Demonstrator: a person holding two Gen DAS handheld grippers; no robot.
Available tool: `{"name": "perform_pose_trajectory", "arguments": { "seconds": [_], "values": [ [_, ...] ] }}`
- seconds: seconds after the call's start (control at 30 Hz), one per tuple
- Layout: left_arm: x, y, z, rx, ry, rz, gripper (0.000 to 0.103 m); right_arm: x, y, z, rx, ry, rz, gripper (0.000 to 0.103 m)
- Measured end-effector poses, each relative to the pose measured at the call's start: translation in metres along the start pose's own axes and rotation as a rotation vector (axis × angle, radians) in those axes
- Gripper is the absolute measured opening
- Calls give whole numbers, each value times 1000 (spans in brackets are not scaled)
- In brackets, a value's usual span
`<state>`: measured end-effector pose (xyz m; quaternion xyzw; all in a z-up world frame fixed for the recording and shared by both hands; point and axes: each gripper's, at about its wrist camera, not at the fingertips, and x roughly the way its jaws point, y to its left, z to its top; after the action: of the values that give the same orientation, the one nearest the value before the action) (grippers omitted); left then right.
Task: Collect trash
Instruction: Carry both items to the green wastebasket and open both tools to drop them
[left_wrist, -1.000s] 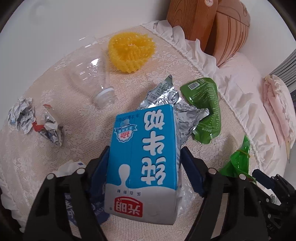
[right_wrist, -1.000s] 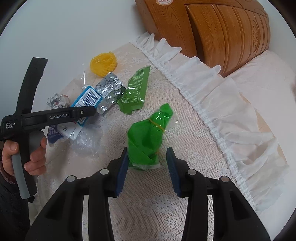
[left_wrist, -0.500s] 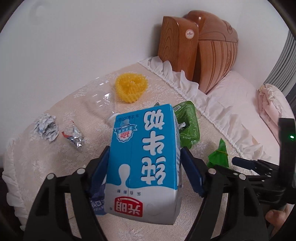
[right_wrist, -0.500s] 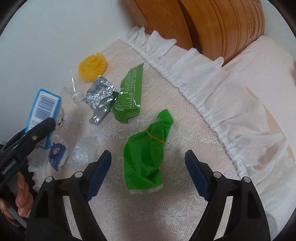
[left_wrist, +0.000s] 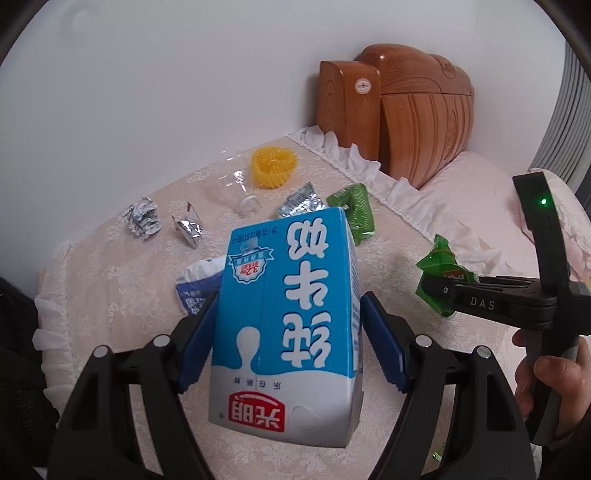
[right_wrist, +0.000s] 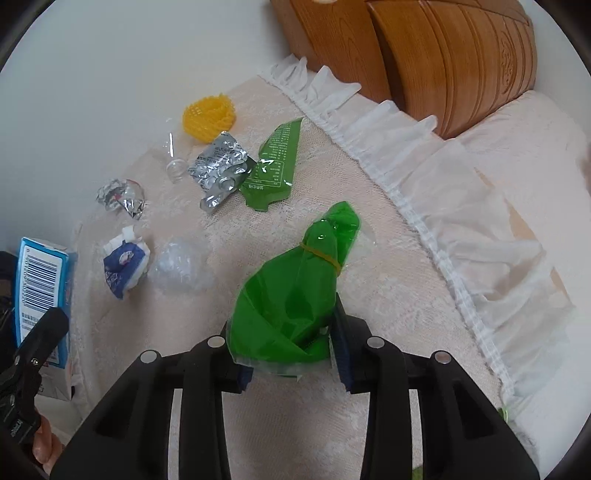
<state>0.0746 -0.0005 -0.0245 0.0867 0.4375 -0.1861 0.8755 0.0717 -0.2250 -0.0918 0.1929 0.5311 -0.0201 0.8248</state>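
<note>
Left wrist view: the left gripper (left_wrist: 288, 332) is clenched on a blue and white milk carton (left_wrist: 286, 317), its blue pads pressed on both sides, the carton filling the centre of the frame with its print upside down and raised clear of the lace-covered table (left_wrist: 110, 295). On the table behind it, in the upper middle, lie a yellow foam net (left_wrist: 273, 170), a clear plastic bottle (left_wrist: 236, 188), a crumpled paper ball (left_wrist: 142, 220), a small foil wrapper (left_wrist: 190, 229), a silver blister pack (left_wrist: 301, 203) and a green pouch (left_wrist: 354, 210). A crumpled blue and white packet (left_wrist: 195, 284) peeks out left of the carton. At the right edge a hand (left_wrist: 554, 380) grips the handle of the right gripper, whose tips are at a green plastic bag (left_wrist: 437, 266). A wooden headboard (left_wrist: 395, 110) stands at the upper right.

Right wrist view: the right gripper (right_wrist: 291, 354) is closing on the green plastic bag (right_wrist: 295, 295), tied with a yellow rubber band (right_wrist: 321, 254); the bag's lower end sits between the pads at lower centre, and the pads already touch it. In the upper left lie the yellow foam net (right_wrist: 208, 118), blister pack (right_wrist: 219, 170), green pouch (right_wrist: 275, 162) and foil wrapper (right_wrist: 122, 197). The blue and white packet (right_wrist: 123, 264) and a clear crumpled film (right_wrist: 181, 267) sit mid-left. The milk carton (right_wrist: 40, 295) shows at the left edge.
</note>
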Motion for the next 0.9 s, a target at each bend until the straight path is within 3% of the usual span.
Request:
{"name": "perform_pose_trajectory", "arguments": {
  "seconds": [0.2, 0.4, 0.6, 0.9],
  "values": [
    [-14, -60, -27, 63, 30, -120, 72, -64, -34, -52, 9, -63, -16, 35],
    [-25, -134, -49, 151, 67, -256, 72, -117, -97, -119, 115, -81, -100, 35],
    [-33, -200, -69, 285, 82, -308, 72, -144, -143, -169, 160, -70, -192, 36],
    [-38, -262, -90, 400, 99, -361, 72, -171, -193, -210, 282, -128, -209, 35]
  ]
}}
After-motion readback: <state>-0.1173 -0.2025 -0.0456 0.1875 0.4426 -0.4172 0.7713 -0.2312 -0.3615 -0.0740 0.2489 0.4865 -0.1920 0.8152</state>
